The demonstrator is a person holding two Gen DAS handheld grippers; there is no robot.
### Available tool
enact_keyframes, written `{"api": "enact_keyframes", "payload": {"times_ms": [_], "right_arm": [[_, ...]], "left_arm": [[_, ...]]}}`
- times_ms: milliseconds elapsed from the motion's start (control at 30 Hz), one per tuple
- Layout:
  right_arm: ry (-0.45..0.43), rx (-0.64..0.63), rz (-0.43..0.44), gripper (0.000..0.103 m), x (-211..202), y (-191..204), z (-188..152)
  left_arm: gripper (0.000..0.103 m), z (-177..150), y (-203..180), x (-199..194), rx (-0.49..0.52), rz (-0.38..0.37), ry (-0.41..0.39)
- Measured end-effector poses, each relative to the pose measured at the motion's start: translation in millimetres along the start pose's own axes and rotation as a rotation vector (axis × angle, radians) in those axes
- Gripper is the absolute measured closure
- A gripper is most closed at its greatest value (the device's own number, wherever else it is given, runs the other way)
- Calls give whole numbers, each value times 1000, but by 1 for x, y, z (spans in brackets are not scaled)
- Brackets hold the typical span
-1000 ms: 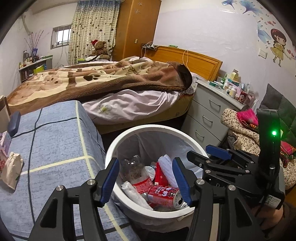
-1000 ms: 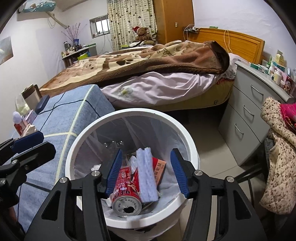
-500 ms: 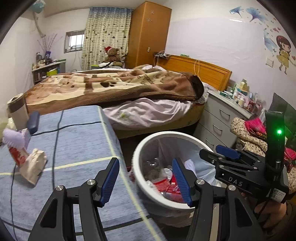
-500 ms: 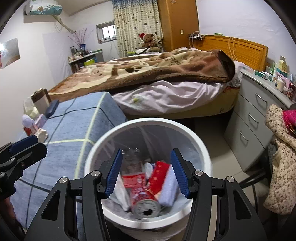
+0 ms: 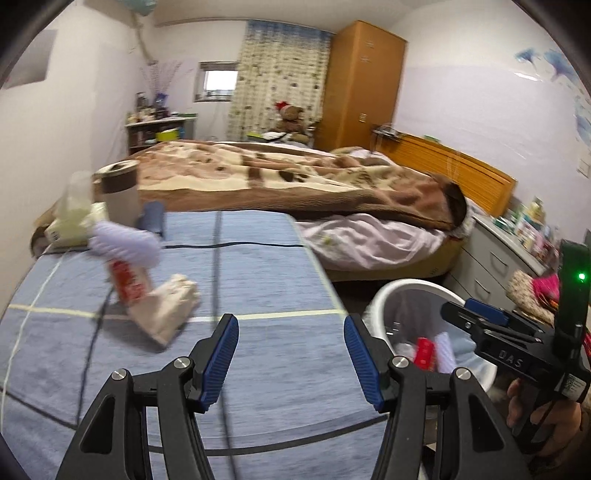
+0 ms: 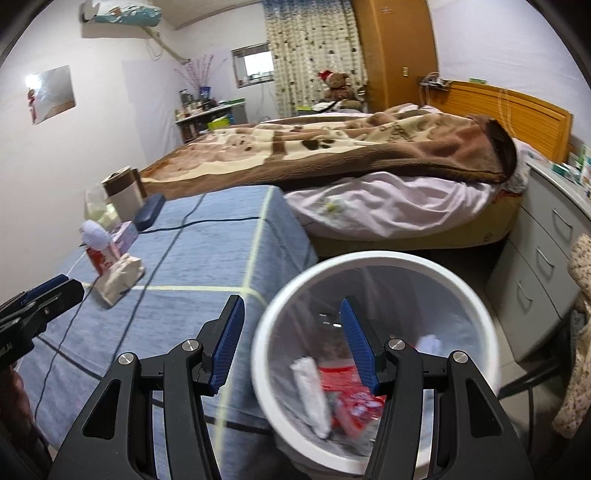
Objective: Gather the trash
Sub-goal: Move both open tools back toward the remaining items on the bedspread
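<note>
Left tongs (image 5: 290, 356) released, empty | right tongs (image 6: 291, 341) released, empty | bin (image 6: 476, 314) holds red wrappers (image 6: 349, 402)

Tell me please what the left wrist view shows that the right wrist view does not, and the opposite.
Only the left wrist view shows the right gripper, its green light and the hand holding it. Only the right wrist view shows the air conditioner and looks down into the white bin. Both show the blue table, the crumpled paper bag, the red carton, the bed and the teddy bear.
</note>
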State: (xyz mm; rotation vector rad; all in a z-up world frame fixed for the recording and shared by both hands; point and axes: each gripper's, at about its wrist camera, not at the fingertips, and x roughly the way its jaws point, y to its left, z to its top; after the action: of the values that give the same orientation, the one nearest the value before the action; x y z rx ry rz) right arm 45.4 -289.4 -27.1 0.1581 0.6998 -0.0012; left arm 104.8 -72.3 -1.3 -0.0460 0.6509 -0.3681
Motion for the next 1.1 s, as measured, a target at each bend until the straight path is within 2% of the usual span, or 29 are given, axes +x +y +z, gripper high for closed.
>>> {"api": "enact_keyframes", "payload": {"times_ms": [300, 533, 867, 1100], "right_arm": [[28, -63, 88, 47, 21, 43, 4], [67, -95, 157, 47, 42, 80, 5], [115, -125, 198, 47, 71, 116, 9], [158, -119, 260, 47, 98, 139, 12]], "left_arm": [[44, -3, 72, -10, -84, 128, -13], [44, -3, 116, -7, -123, 181, -2], [44, 11, 159, 21, -134, 179, 21], [43, 24, 180, 53, -111, 141, 25]]}}
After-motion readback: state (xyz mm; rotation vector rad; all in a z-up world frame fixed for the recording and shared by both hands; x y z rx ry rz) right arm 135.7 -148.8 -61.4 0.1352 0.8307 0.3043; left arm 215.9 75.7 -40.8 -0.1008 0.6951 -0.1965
